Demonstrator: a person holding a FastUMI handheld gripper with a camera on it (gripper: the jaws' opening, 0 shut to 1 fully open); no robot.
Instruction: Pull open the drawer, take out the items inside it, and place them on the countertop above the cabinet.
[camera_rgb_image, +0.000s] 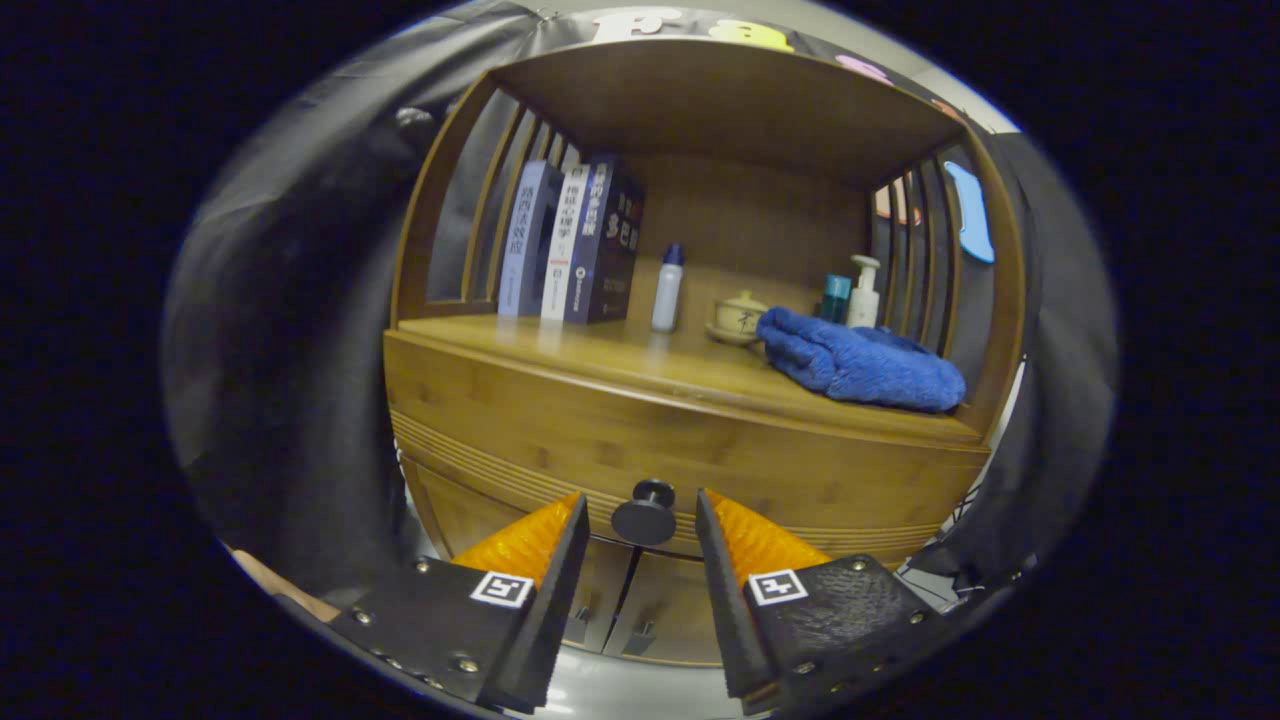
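A wooden cabinet stands in front of me, its drawer front (560, 420) flush and closed under the countertop (620, 355). A round dark knob (645, 515) sticks out from the drawer's lower middle. My gripper (642, 510) is open, one finger on each side of the knob, with gaps between the fingers and the knob. What the drawer holds is hidden.
On the countertop stand three books (570, 240) at the left, a small white bottle (667, 288), a lidded cup (740, 318), a folded blue towel (860, 362) and a pump bottle (864, 292) at the right. Two lower cabinet doors (630, 600) sit below the drawer.
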